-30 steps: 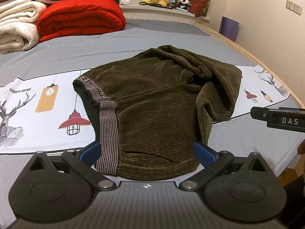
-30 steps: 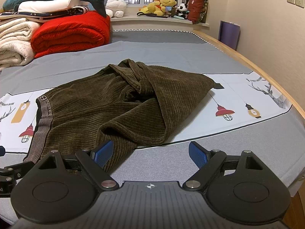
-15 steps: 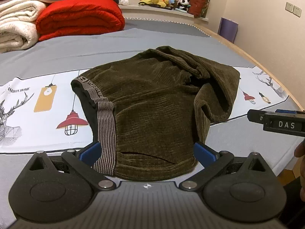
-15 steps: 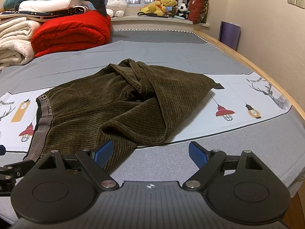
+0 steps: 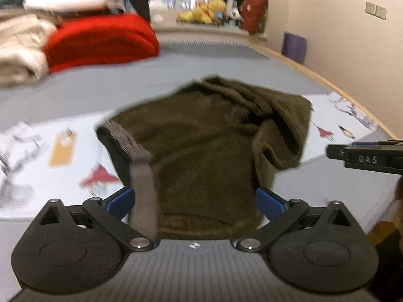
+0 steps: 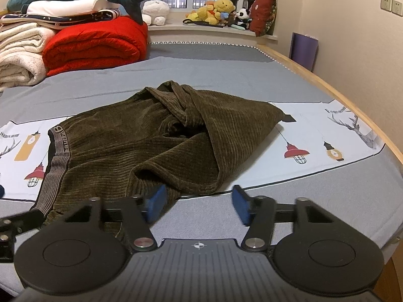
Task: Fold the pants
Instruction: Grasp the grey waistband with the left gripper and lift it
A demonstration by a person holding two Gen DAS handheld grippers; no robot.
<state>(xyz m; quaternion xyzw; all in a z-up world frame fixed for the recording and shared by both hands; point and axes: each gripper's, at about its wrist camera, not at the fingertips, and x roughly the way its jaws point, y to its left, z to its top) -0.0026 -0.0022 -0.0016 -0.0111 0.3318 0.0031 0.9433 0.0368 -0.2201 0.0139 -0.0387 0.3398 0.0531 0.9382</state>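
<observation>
Dark olive ribbed corduroy pants (image 6: 141,151) lying crumpled on the grey bed (image 6: 201,80), partly across a white printed sheet panel (image 6: 327,136) with red lamps and deer. Long axis running left to right: grey striped elastic waistband (image 6: 56,161) at the left end, legs bunched and doubled back toward the right. Straight ahead of the left tongs (image 5: 196,201), with the near hem and waistband lying between its blue pads, spread wide and clamped on nothing. Ahead and left of the right tongs (image 6: 199,205), also parted and empty, left pad just beside the near fold; right-hand end of the cloth nearer this one. Waistband lettering partly legible, something like "bauth" with a large "B"; "ASHION HOME" on the sheet (image 6: 10,135); "DAS" on the black tool (image 5: 367,159) seen from the left wrist
</observation>
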